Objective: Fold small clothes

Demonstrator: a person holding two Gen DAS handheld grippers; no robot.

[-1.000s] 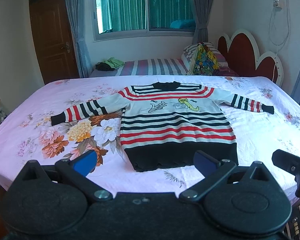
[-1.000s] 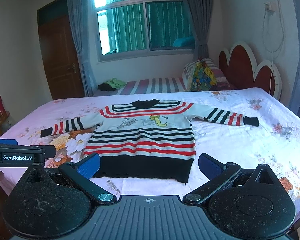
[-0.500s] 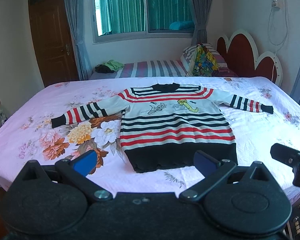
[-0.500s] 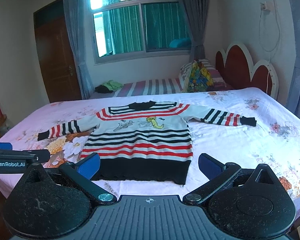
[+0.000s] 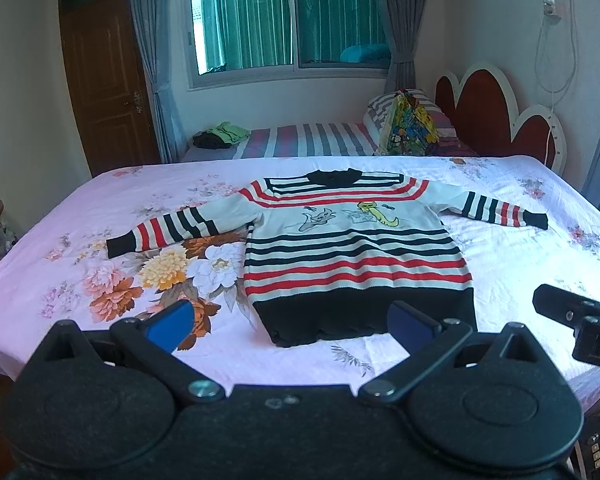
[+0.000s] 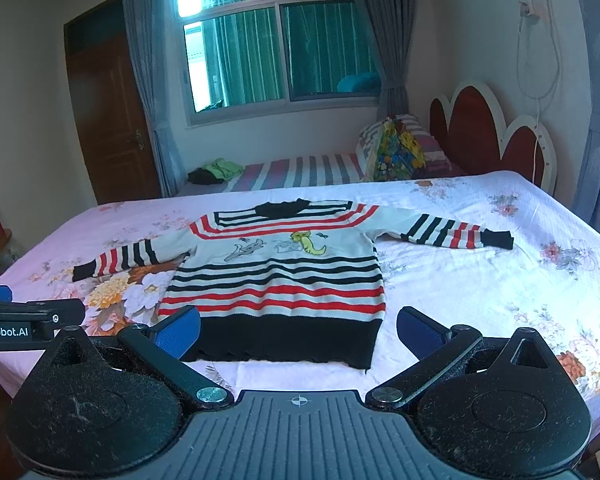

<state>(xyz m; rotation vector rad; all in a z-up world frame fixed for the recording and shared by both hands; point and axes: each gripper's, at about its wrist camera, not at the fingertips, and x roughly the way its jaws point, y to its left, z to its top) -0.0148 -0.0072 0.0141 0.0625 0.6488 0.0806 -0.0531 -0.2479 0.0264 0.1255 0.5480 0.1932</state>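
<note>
A small striped sweater (image 5: 352, 252) in white, black and red, with a cartoon print and a black hem, lies flat and face up on the bed, both sleeves spread out. It also shows in the right wrist view (image 6: 280, 280). My left gripper (image 5: 290, 324) is open and empty, held above the bed's near edge just short of the hem. My right gripper (image 6: 298, 334) is open and empty, also just short of the hem. The right gripper shows at the right edge of the left wrist view (image 5: 576, 316); the left gripper shows at the left edge of the right wrist view (image 6: 24, 316).
The bed has a pink floral sheet (image 5: 520, 264) and a red and white headboard (image 5: 500, 116) at the right. A second bed with a striped sheet (image 5: 308, 140), pillows and a small pile of clothes (image 5: 220, 136) stands behind. A wooden door (image 5: 108, 80) is at the back left.
Both grippers have moved slightly closer to the bed and tilted a little; the sweater sits a bit lower and larger in both views. Both stay open. The sweater has not moved.
</note>
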